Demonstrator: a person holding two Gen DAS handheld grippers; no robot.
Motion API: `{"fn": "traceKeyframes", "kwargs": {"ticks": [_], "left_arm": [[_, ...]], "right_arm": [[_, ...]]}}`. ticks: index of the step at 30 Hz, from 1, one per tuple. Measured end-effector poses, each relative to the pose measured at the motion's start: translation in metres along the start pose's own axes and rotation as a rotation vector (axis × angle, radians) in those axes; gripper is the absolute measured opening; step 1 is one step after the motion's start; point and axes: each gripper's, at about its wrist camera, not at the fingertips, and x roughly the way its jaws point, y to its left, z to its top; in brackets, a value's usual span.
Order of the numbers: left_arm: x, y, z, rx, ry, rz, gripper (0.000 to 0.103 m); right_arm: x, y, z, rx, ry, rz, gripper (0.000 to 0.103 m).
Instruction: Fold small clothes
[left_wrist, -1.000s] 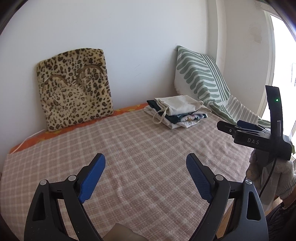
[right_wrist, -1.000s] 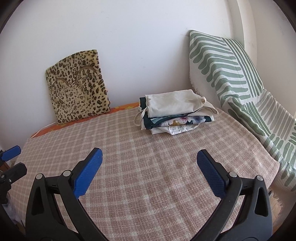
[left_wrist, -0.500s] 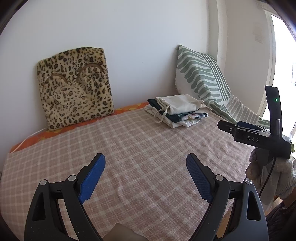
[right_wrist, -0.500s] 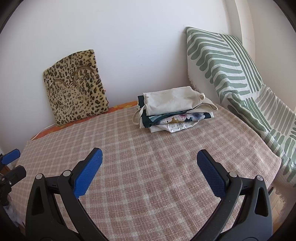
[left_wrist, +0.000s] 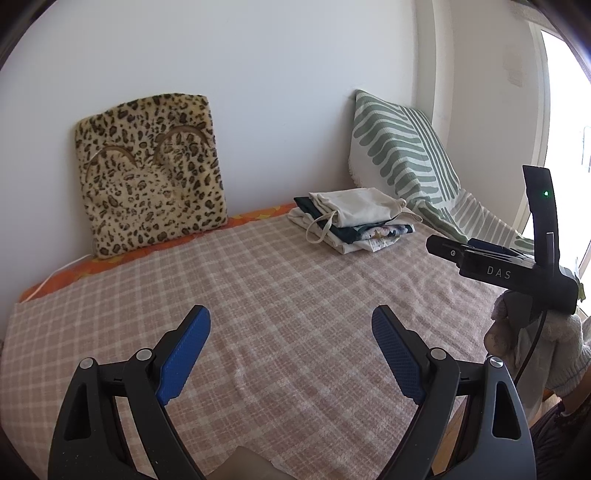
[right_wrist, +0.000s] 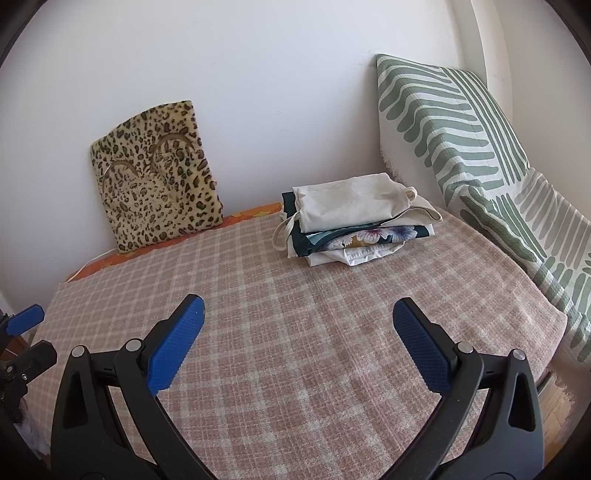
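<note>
A pile of folded clothes (left_wrist: 354, 221) (right_wrist: 356, 221) lies at the back of the checked bed cover (left_wrist: 277, 295) (right_wrist: 314, 332), a cream cloth bag on top, a dark floral piece and a white one beneath. My left gripper (left_wrist: 291, 332) hangs open over the near part of the cover, nothing between its blue pads. My right gripper (right_wrist: 297, 325) is open too, well short of the pile. The right gripper's body (left_wrist: 495, 266) shows side-on at the right edge of the left wrist view, held by a hand in a pale sleeve.
A leopard-print cushion (left_wrist: 147, 177) (right_wrist: 159, 173) leans on the white wall at the back left. A green-striped pillow (left_wrist: 402, 162) (right_wrist: 450, 122) leans at the back right, beside the pile. An orange sheet edge (left_wrist: 110, 258) shows along the wall. The left gripper's pads (right_wrist: 26, 317) show at the left edge.
The right wrist view has crept a little closer to the folded pile. The left gripper has kept still. Both stay open.
</note>
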Motion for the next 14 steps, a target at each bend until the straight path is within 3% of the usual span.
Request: {"fn": "traceKeyframes", "kwargs": {"ticks": [14], "left_arm": [[-0.004, 0.007, -0.001, -0.007, -0.013, -0.006, 0.089]], "right_arm": [[0.002, 0.017, -0.006, 0.008, 0.014, 0.006, 0.103]]}}
